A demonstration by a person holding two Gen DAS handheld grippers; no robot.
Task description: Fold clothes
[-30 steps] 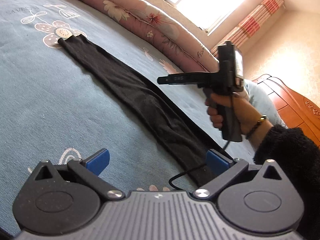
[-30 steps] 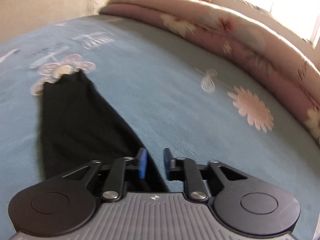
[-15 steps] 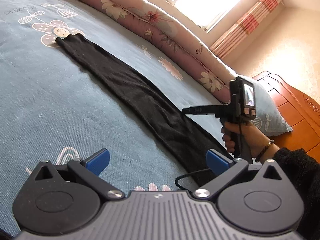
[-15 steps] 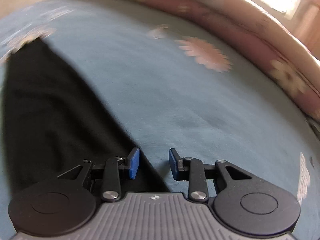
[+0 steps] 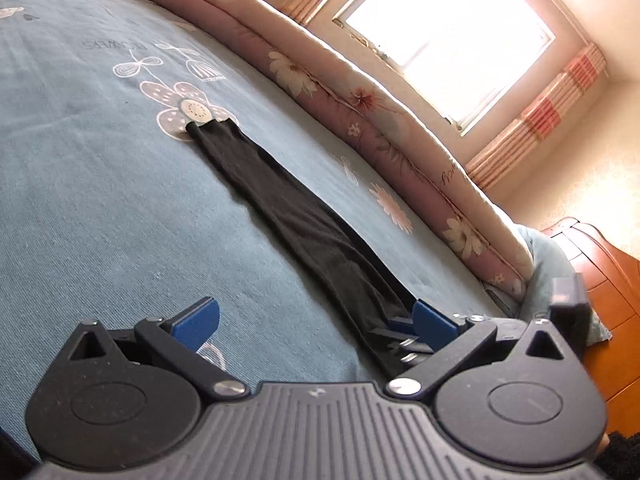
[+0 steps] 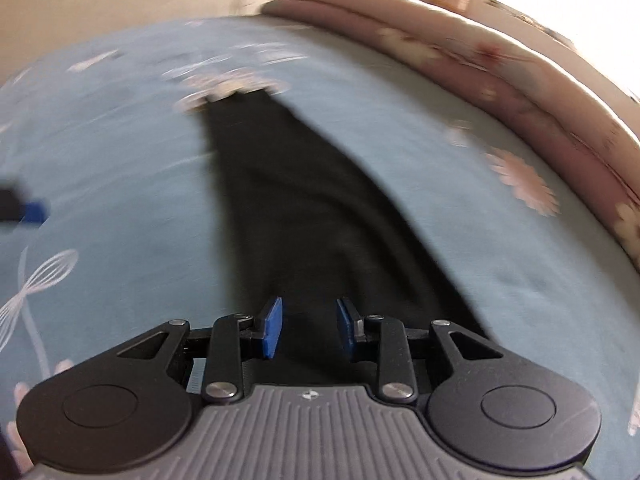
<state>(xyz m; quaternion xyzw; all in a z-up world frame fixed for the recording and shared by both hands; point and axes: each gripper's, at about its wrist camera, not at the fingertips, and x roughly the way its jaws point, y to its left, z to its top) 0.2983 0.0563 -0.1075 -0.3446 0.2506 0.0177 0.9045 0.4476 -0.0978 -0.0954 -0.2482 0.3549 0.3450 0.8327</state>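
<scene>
A long black garment (image 5: 296,216) lies stretched along the blue bedsheet (image 5: 100,200), far end on a printed flower, near end by the grippers. The right gripper (image 6: 308,330) hovers over that near end, jaws parted, pinching nothing; the left gripper (image 5: 316,320) stands wide open beside it. Best to seize both near corners squarely (blur hides the hem). Sheet lettering is unreadable.
</scene>
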